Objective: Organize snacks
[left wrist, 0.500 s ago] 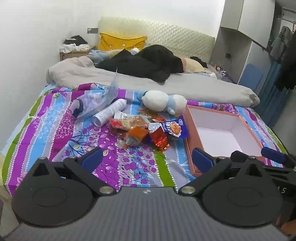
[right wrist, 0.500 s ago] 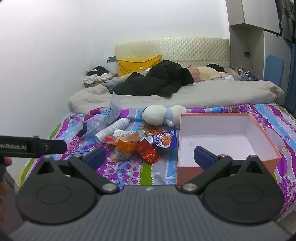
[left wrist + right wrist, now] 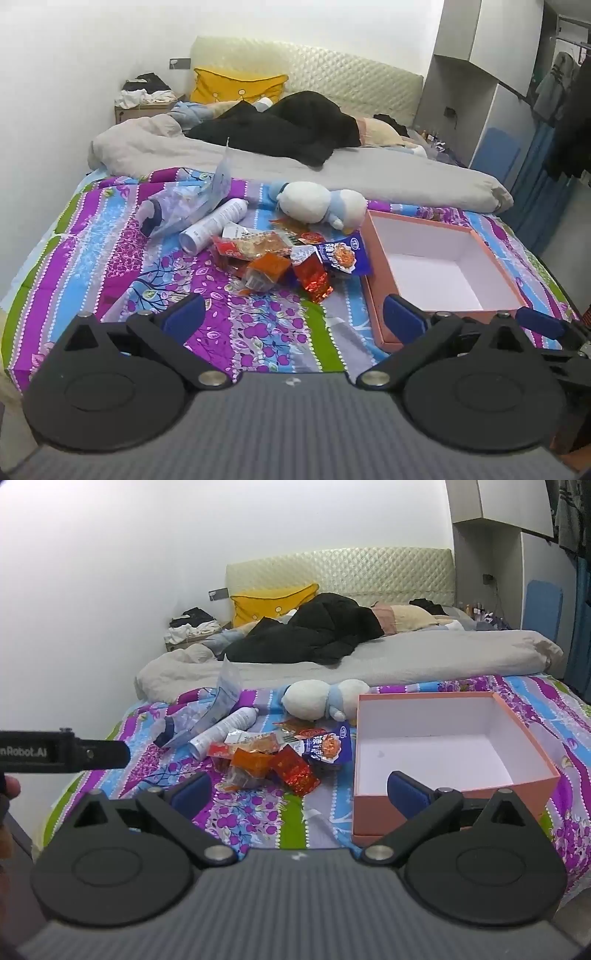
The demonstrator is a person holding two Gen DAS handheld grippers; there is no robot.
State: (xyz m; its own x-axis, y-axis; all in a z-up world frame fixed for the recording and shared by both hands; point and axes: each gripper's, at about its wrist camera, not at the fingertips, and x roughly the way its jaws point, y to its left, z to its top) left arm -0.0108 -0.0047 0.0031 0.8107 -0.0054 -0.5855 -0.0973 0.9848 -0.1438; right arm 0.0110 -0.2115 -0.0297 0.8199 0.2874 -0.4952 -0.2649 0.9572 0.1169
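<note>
While both claws hover over bed (image 3: 110,258) foot edge: pink box (image 3: 454,801) empty toward right edge; snack pile (image 3: 288,258) mid-bed beside it, ahead of left claw (image 3: 295,317), nearer than right claw (image 3: 299,794); both wide open, empty.

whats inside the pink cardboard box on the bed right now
Nothing shows inside the open pink cardboard box: only its bare white floor and walls, with a faint speck on the floor. The near corner is hidden behind the right tool's finger, so that part cannot be checked.
</note>
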